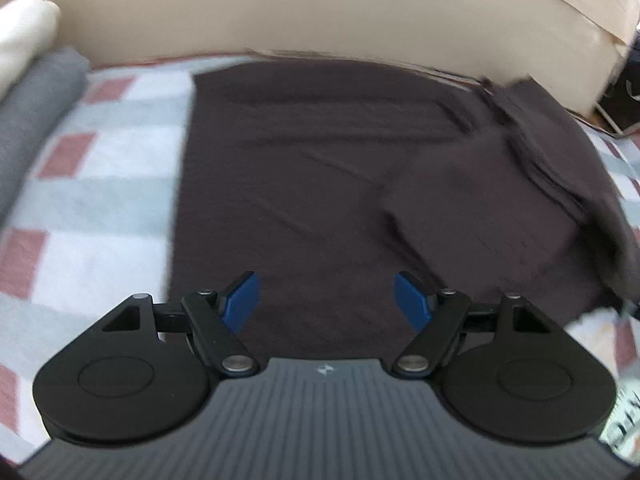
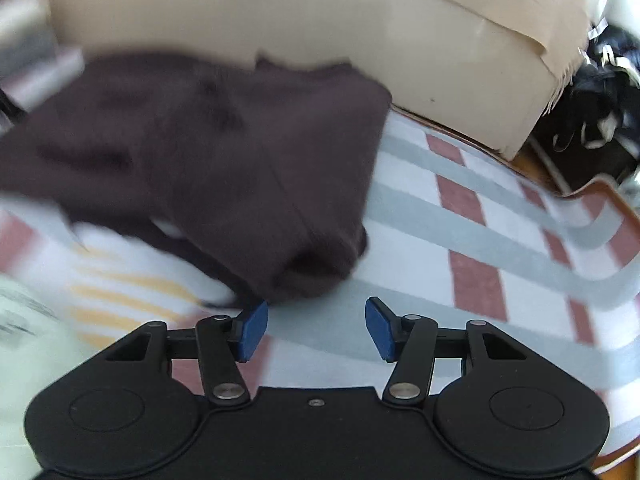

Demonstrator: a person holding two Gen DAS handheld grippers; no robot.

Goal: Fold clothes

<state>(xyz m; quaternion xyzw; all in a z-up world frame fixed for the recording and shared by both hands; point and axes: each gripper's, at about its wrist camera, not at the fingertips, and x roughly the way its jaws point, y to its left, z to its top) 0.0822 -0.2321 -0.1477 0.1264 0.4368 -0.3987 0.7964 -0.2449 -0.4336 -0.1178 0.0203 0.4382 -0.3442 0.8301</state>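
Note:
A dark brown garment (image 1: 320,168) lies spread on a checked blanket (image 1: 100,184), its right side folded over in a thick bunch (image 1: 560,168). My left gripper (image 1: 326,300) hovers over the garment's near part, open, with nothing between its blue pads (image 1: 240,304). In the right wrist view the same garment (image 2: 224,160) lies to the upper left, and its sleeve end (image 2: 316,268) sits just ahead of my right gripper (image 2: 318,326). That gripper is open and empty, over the blanket (image 2: 500,240).
A beige padded headboard or cushion (image 1: 320,8) runs along the far side. Folded grey and white cloths (image 1: 36,92) lie at the far left. A white cloth with yellow stripes (image 2: 112,292) lies under the garment's near edge. Dark clutter (image 2: 600,92) sits beyond the bed's right edge.

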